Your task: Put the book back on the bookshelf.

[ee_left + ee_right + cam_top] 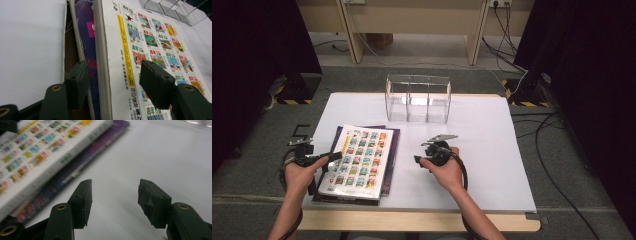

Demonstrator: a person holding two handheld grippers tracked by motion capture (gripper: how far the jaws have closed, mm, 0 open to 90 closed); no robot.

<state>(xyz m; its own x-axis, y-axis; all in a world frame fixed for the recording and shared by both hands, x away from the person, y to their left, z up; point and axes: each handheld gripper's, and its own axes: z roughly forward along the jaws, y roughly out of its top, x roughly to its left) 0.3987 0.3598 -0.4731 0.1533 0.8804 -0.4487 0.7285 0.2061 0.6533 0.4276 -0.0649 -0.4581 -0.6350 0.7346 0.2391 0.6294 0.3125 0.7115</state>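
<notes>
A white book (359, 160) with a grid of small colour pictures on its cover lies on top of a purple book (392, 150) at the table's front left. My left gripper (333, 156) is at the stack's left edge. In the left gripper view it (116, 75) is open, its jaws straddling the white book (150, 45) at its thick page edge, with the purple book (86, 27) below. My right gripper (418, 161) hovers just right of the stack and points at it. It (115, 202) is open over bare table, the white book (37, 147) and purple book (100, 145) ahead at left.
A clear acrylic organiser (418, 97) with three compartments stands at the back middle of the white table (482, 150); its corner shows in the left gripper view (170, 10). Dark curtains, cables and stand feet surround the table on the floor.
</notes>
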